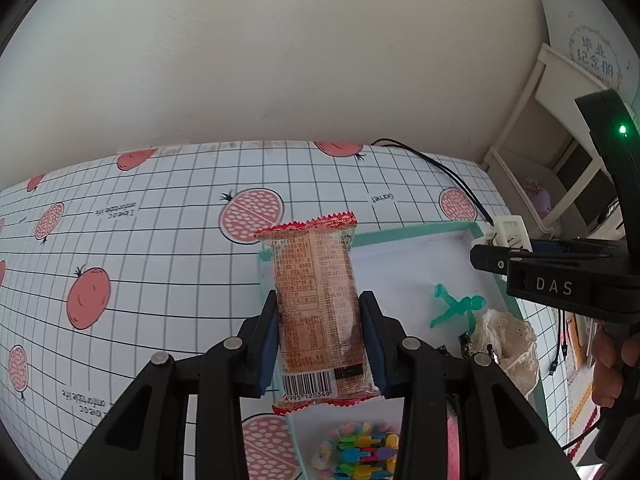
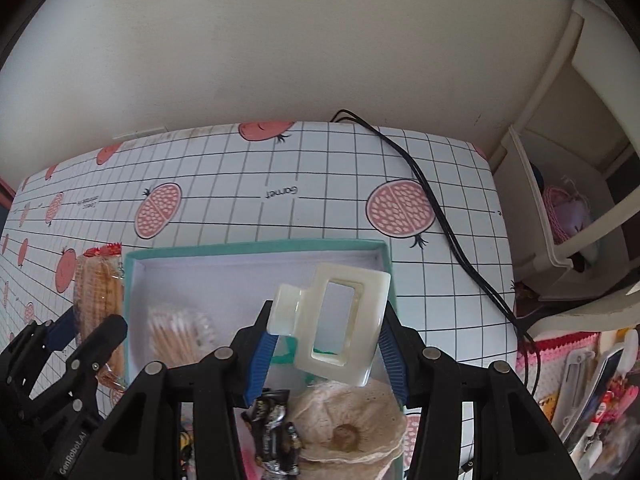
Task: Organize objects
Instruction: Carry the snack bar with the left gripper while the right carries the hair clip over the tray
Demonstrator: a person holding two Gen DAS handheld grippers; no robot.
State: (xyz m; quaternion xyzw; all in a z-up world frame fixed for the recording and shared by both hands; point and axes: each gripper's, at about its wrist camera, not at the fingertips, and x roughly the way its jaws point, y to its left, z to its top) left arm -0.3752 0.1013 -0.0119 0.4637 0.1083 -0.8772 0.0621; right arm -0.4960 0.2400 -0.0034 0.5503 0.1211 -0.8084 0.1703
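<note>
The tablecloth [image 1: 168,216] was white with a black grid and pink-red pomegranates, whole and halved. Between the blue pads [image 1: 267,344] of the black left tongs [image 1: 320,340], the snack packet [image 1: 316,312] was orange-brown with dark print, red zigzag ends and a white barcode patch. Beyond those tongs, the tray [image 1: 416,232] was white inside with a mint-green rim. In it, to the right, lay a teal-green figure [image 1: 456,306] and cream lace [image 1: 508,336]; below the tongs, pastel multicoloured clips [image 1: 364,456]. The hair claw [image 2: 340,320] between the blue pads of the black right tongs [image 2: 328,344] was glossy ivory. Under them sat a black and gold wrapper [image 2: 276,436].
</note>
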